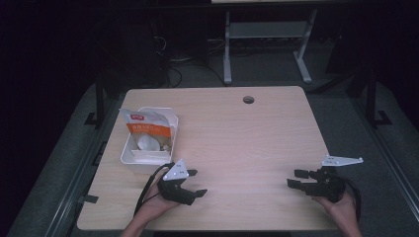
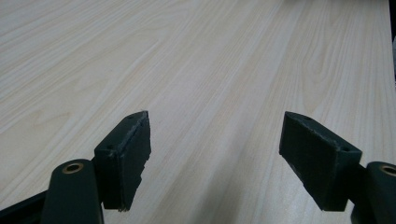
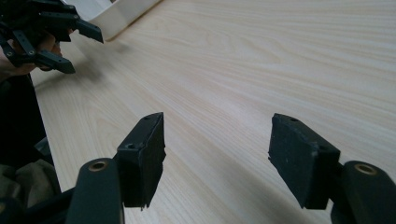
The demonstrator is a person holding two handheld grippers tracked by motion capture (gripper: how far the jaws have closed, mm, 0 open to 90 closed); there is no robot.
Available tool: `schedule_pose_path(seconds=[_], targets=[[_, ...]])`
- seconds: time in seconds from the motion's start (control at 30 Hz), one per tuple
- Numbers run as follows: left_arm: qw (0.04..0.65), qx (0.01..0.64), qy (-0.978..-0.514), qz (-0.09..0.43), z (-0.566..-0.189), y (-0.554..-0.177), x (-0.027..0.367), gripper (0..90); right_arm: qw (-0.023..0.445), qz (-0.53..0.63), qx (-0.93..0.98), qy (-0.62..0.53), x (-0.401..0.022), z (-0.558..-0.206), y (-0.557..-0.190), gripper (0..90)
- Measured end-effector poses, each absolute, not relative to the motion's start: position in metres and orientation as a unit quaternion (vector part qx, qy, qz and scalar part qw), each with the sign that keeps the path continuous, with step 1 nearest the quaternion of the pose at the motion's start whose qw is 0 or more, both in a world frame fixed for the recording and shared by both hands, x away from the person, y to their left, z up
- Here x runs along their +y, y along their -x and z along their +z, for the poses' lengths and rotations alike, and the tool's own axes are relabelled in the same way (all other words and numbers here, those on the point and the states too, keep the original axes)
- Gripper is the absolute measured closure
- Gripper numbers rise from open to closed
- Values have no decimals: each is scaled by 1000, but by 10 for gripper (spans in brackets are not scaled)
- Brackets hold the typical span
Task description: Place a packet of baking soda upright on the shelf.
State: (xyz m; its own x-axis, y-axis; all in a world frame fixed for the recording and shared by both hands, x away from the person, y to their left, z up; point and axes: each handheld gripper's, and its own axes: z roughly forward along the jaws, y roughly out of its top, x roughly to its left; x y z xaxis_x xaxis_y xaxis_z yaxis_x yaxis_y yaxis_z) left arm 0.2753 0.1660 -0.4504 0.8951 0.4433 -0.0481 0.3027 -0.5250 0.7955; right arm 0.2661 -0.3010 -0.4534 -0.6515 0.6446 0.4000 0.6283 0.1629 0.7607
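A white rectangular tray point(image 1: 129, 157) stands on the left of the light wooden table point(image 1: 237, 138). In it lies a snack bag point(image 1: 148, 128) with an orange band, leaning on the tray's far side. My left gripper point(image 1: 196, 182) hovers just right of the tray's near end, open, nothing between its jaws point(image 2: 215, 154). My right gripper point(image 1: 294, 178) is near the table's front right, open and empty point(image 3: 217, 154), pointing left. The left gripper point(image 3: 79, 44) and the tray's corner point(image 3: 116, 21) appear at the top left of the right gripper view.
A round cable hole point(image 1: 248, 99) sits near the table's far edge. Beyond the table stand a grey metal frame point(image 1: 267, 44) and cables point(image 1: 170, 61) on the dark floor. Bare wood stretches between the two grippers.
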Motion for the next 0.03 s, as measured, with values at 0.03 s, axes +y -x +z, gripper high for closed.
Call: schedule_pose_path(seconds=[0.03], targets=[[438,215,-869,81,-450,-275,166,245,10,495,763,-416,-300,-453,-266,340]])
